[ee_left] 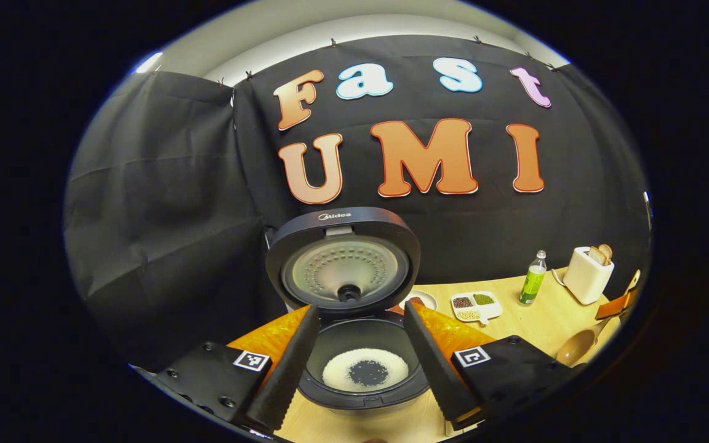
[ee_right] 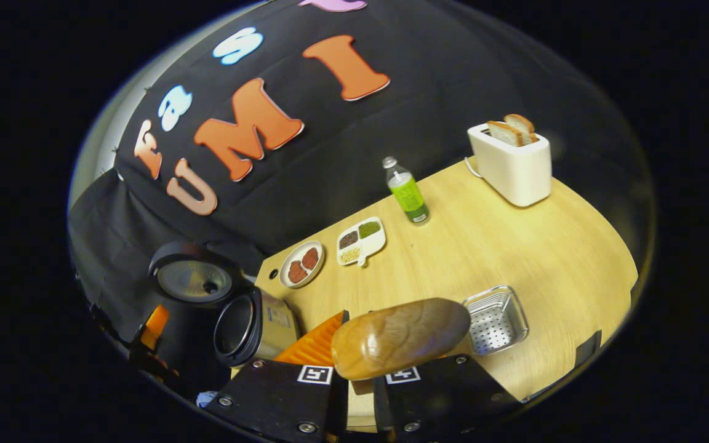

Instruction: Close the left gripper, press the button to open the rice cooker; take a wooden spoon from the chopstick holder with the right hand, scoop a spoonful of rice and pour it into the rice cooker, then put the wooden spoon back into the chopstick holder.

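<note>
Brown wooden spoon [ee_right: 400, 337] is pinched by right gripper [ee_right: 359, 375]; left gripper [ee_left: 360, 381] is held spread before open black rice cooker [ee_left: 354, 344].

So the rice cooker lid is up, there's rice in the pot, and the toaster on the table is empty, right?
Not quite. The toaster holds two slices of bread, as the right gripper view shows. The rest stands: the rice cooker lid is up and rice lies in the pot.
</note>
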Demonstrator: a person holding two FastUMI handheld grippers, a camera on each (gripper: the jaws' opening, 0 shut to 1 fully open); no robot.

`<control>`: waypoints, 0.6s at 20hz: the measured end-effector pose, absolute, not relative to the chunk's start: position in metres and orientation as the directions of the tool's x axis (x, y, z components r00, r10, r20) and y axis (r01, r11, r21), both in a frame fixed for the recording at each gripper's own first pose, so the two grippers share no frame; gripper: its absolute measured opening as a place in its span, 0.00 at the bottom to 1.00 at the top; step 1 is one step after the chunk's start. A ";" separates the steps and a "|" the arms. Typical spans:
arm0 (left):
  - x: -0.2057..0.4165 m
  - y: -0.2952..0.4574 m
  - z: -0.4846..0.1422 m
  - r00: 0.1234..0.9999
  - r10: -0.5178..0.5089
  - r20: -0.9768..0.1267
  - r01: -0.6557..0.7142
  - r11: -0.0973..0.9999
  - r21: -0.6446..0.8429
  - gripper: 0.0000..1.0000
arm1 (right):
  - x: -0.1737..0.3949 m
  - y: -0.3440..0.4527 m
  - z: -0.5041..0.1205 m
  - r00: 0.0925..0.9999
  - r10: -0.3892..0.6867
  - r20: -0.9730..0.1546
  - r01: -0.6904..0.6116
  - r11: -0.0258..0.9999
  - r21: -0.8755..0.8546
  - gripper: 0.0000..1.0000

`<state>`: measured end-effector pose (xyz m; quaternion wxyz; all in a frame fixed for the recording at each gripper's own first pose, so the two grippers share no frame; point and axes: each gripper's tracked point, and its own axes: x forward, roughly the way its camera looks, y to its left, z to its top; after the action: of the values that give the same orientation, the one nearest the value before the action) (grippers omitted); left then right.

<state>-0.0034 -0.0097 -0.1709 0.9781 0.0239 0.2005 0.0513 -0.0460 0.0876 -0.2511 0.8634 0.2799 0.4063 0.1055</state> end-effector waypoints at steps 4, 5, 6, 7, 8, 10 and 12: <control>-0.010 0.002 -0.180 0.903 0.124 -0.410 -0.105 0.992 0.068 0.85 | -0.061 0.122 -0.271 0.605 0.423 -0.674 -0.061 0.869 0.491 0.12; -0.011 0.007 -0.181 0.901 0.131 -0.413 -0.111 0.991 0.072 0.85 | -0.064 0.126 -0.278 0.596 0.416 -0.687 -0.074 0.880 0.469 0.12; -0.013 0.010 -0.182 0.900 0.133 -0.415 -0.112 0.991 0.076 0.85 | -0.069 0.130 -0.287 0.588 0.407 -0.698 -0.092 0.892 0.442 0.12; -0.014 0.013 -0.181 0.900 0.137 -0.414 -0.114 0.990 0.080 0.85 | -0.072 0.132 -0.296 0.586 0.393 -0.709 -0.106 0.904 0.413 0.12; -0.015 0.017 -0.181 0.900 0.139 -0.414 -0.114 0.990 0.084 1.00 | -0.074 0.132 -0.302 0.589 0.375 -0.716 -0.122 0.917 0.380 0.12; -0.016 0.024 -0.181 0.899 0.143 -0.415 -0.113 0.989 0.097 0.85 | -0.075 0.132 -0.314 0.600 0.329 -0.729 -0.144 0.941 0.306 0.12; -0.015 0.030 -0.181 0.898 0.144 -0.416 -0.110 0.988 0.104 0.93 | -0.073 0.131 -0.322 0.621 0.284 -0.731 -0.154 0.958 0.241 0.12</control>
<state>-0.0149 0.0302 -0.1810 0.9734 0.0391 0.2163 0.0651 -0.0732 0.1307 -0.3221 0.8968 0.0776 0.4181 0.1221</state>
